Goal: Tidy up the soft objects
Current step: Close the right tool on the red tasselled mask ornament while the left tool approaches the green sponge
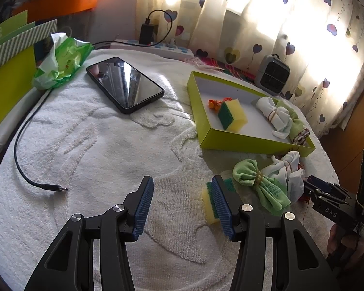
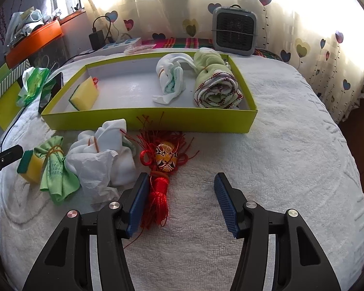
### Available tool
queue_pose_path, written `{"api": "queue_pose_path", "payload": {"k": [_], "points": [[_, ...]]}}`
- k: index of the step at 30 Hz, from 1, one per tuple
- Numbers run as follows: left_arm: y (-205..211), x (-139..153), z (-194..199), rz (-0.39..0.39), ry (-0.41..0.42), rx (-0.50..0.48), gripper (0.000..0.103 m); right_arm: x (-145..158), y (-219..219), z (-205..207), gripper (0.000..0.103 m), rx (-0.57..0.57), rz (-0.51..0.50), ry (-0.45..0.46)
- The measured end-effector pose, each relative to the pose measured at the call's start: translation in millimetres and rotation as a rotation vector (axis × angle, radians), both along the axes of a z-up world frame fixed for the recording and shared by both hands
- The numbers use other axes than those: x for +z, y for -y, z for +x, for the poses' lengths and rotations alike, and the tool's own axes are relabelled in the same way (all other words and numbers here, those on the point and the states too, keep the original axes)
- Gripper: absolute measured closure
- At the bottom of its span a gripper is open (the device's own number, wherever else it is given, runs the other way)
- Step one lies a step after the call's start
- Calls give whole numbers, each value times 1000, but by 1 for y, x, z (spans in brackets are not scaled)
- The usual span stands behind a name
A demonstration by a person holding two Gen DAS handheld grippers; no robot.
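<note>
A lime-green tray (image 2: 148,118) (image 1: 250,143) holds a yellow-green sponge (image 2: 83,95) (image 1: 231,114), a white sock bundle (image 2: 171,81) (image 1: 276,116) and a rolled green towel (image 2: 213,84) (image 1: 299,131). On the white towel in front of it lie a second sponge (image 2: 30,166) (image 1: 208,205), a green cloth bundle (image 2: 55,172) (image 1: 259,184), a white sock bundle (image 2: 106,162) (image 1: 291,174) and a red tassel with a painted mask (image 2: 165,160). My left gripper (image 1: 182,206) is open, its right finger beside the loose sponge. My right gripper (image 2: 182,203) is open, its left finger next to the tassel.
A black phone (image 1: 125,83), a loose black cable (image 1: 29,165) and a green tissue pack (image 1: 60,63) lie at the left. A grey heater (image 2: 234,31) and a power strip (image 1: 155,48) stand at the back by the curtain. Green boxes (image 1: 9,72) stand at the far left.
</note>
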State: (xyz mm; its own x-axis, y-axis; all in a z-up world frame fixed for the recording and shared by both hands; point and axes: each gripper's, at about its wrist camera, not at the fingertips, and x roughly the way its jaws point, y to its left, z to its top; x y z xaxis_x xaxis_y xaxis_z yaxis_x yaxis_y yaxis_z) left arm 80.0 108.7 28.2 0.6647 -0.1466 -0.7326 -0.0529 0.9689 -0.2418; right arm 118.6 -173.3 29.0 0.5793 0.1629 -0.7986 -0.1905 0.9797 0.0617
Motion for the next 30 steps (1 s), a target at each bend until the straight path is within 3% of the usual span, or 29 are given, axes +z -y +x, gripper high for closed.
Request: {"api": "queue_pose_path", "payload": {"k": [12, 26, 30], "points": [[5, 2, -3, -6, -5, -14, 54, 0, -11, 13, 48, 25, -16, 6], [16, 5, -4, 6, -8, -27, 54, 3, 2, 9, 80, 18, 33, 18], [20, 6, -5, 8, -5, -35, 54, 4, 9, 7, 81, 6, 47, 19]]}}
